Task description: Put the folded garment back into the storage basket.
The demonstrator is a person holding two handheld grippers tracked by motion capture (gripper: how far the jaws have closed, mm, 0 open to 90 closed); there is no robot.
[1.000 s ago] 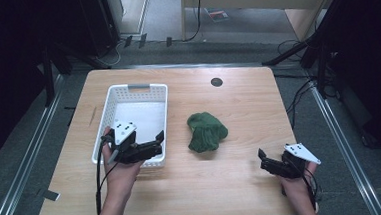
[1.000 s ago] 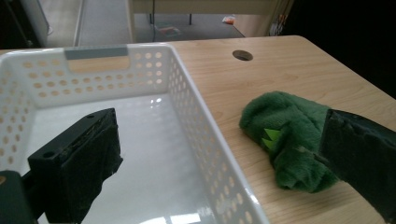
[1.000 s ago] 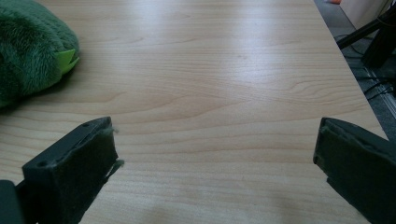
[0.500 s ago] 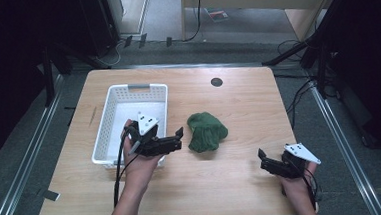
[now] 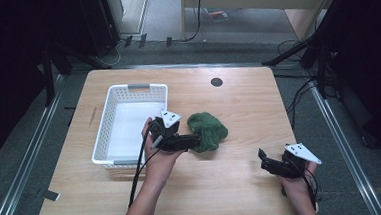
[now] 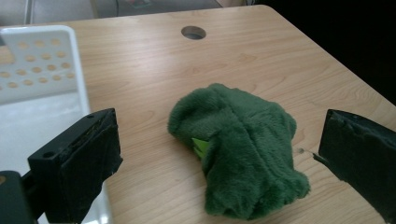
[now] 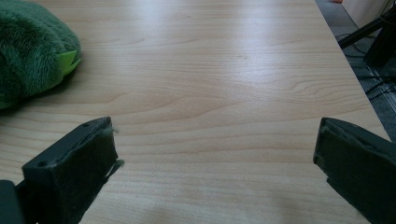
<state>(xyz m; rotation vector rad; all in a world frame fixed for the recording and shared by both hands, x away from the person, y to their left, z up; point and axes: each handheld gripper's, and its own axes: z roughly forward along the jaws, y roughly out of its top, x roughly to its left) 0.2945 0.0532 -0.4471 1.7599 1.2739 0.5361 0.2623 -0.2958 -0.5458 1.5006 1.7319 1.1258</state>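
A green plush toy [image 5: 207, 131] lies on the wooden table [image 5: 248, 99] just right of a white perforated basket [image 5: 104, 125]. My left gripper [image 5: 194, 141] is open at the toy's near-left side. In the left gripper view the toy [image 6: 238, 149] sits between the two wide-apart jaws of this gripper [image 6: 219, 140], and neither jaw touches it. My right gripper [image 5: 263, 161] rests open near the table's front right, with bare wood between its jaws [image 7: 215, 135]. The toy's edge [image 7: 28, 51] is far off at the upper left of the right gripper view.
The basket [image 6: 42, 60] looks empty inside. A round cable hole [image 5: 216, 82] sits near the table's far edge. Dark stands and cables surround the table on the floor.
My left gripper has moved right, from the basket's front corner to the green plush toy, still open. The right gripper has stayed put.
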